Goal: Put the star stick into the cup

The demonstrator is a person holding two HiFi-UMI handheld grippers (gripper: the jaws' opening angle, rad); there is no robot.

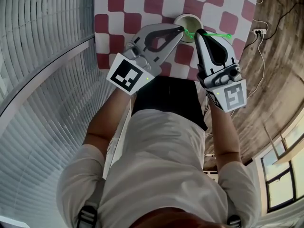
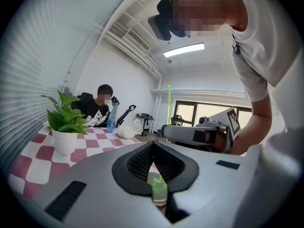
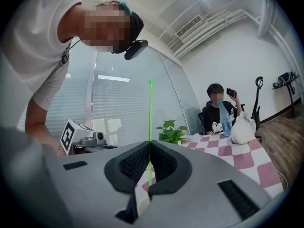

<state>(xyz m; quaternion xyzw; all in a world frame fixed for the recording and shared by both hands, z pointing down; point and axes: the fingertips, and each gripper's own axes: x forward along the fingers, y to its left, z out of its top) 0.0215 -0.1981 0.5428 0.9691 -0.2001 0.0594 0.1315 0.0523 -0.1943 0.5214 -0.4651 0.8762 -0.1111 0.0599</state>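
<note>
Head view, left to right, all places relative to the cup [image 1: 186, 19]. The cup stands on the checkered table [image 1: 118, 4], close to the edge nearest the person.

The left gripper [image 1: 182, 30] is just left of the cup, with its tips by the cup's near rim. Its tongs are pressed together and nothing is pinched. In the left gripper view the pads meet at the tip, and the cup and the green star only show through the gap below them. It probably waits there to steady the cup if it tips, and it has no grip on the task's thing.

The star stick [image 1: 213, 34] has its star end right at the near rim of the cup, between the two grippers. I can't tell whether the star is over the mouth or already dipping in. The shaft runs off to the right of the cup.

The right gripper [image 1: 197, 32] is just right of the cup, tongs pinching the thin shaft. The right gripper view shows the stick standing upright through the closed pads, gripped well below its top end. It is likely held upright with the star down so it can go straight into the narrow mouth. The task looks nearly done, with lowering and release still left.
</note>
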